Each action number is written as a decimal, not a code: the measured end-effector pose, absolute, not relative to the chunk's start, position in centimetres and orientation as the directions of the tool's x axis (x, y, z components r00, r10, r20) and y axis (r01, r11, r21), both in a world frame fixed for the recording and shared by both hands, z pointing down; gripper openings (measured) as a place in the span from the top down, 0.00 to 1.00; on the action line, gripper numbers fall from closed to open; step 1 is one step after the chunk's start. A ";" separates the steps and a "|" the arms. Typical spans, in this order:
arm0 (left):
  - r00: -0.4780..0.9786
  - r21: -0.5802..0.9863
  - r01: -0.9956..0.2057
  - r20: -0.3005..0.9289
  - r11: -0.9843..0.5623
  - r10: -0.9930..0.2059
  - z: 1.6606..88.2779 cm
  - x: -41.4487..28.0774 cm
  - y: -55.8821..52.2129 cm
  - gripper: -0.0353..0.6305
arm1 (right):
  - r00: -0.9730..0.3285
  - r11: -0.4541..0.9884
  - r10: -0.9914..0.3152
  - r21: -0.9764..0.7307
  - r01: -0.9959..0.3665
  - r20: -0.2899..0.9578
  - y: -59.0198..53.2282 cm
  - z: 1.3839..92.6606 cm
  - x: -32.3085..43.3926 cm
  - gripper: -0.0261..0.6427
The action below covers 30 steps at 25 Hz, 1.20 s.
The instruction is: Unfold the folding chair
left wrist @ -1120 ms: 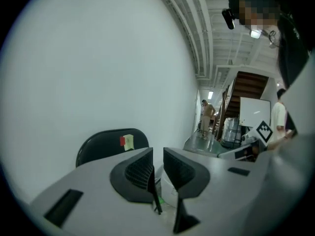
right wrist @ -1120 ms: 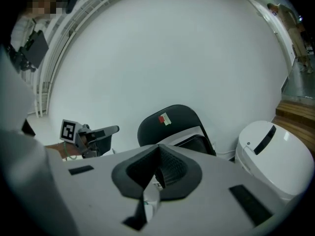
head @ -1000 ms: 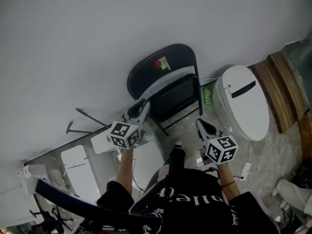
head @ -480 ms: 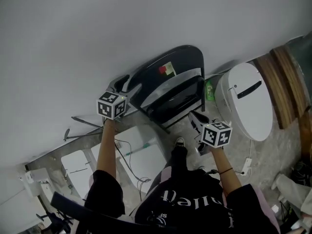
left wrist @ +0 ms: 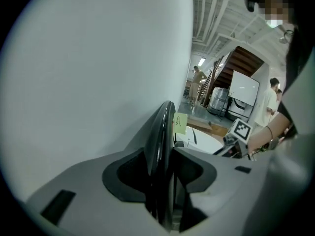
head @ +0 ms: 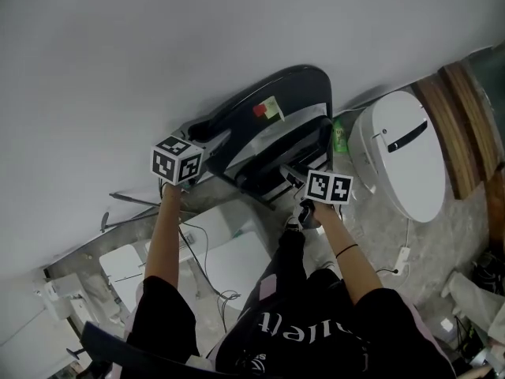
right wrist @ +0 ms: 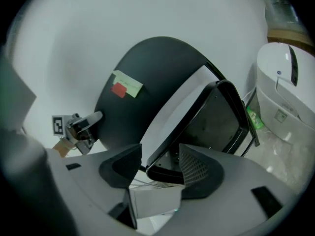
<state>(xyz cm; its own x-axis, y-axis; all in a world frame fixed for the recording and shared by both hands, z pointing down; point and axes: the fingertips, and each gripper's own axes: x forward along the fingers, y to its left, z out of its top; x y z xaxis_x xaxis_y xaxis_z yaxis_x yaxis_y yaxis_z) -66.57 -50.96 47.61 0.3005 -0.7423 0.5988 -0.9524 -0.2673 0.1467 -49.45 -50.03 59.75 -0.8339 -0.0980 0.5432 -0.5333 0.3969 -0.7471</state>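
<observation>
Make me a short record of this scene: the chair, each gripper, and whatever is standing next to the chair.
Chair: glossy black folding chair, leaning on the white wall, seat not folded down
Labels: red and pale green sticky notes on the backrest
Left gripper: jaws have just been closing, clamped on the backrest's edge
Right gripper: jaws have just been opening, astride the seat's edge, not gripping
Beside chair: white rounded appliance on the floor

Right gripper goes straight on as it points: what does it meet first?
The seat: its near edge seems to lie between the jaws of the right gripper, which have just been opening; depth unclear.
</observation>
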 end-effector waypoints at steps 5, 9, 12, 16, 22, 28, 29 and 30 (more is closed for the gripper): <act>0.296 0.144 -0.954 0.602 -0.265 -0.741 47.4 -66.4 -51.0 0.69 | -0.814 0.246 -0.146 -0.777 -0.580 0.562 -52.6 64.2 -51.8 0.61; 0.300 0.158 -0.953 0.604 -0.258 -0.738 47.7 -66.2 -50.8 0.70 | -0.813 0.187 -0.155 -0.791 -0.582 0.562 -54.5 66.0 -53.1 0.61; 0.316 0.184 -0.949 0.589 -0.257 -0.744 47.3 -65.7 -50.0 0.71 | -0.824 0.151 -0.148 -0.811 -0.566 0.547 -54.6 66.3 -54.0 0.61; 0.353 0.235 -0.935 0.527 -0.266 -0.773 46.8 -64.6 -48.9 0.72 | -0.812 0.098 -0.173 -0.811 -0.577 0.558 -54.4 67.4 -54.3 0.62; 0.374 0.246 -0.927 0.523 -0.285 -0.766 46.1 -61.9 -47.4 0.72 | -0.815 0.050 -0.228 -0.830 -0.555 0.532 -53.2 67.5 -51.6 0.77; 0.366 0.150 -0.916 0.695 -0.372 -0.619 48.2 -58.0 -46.8 0.73 | -0.857 0.049 -0.227 -0.873 -0.484 0.463 -51.8 66.6 -49.4 0.82; 0.358 0.138 -0.911 0.736 -0.389 -0.575 48.7 -57.3 -46.8 0.74 | -0.868 0.040 -0.236 -0.888 -0.458 0.437 -51.6 66.5 -48.9 0.83; 0.356 0.139 -0.906 0.758 -0.399 -0.546 48.9 -56.7 -46.7 0.79 | -0.879 0.033 -0.243 -0.902 -0.431 0.411 -51.4 66.3 -48.4 0.84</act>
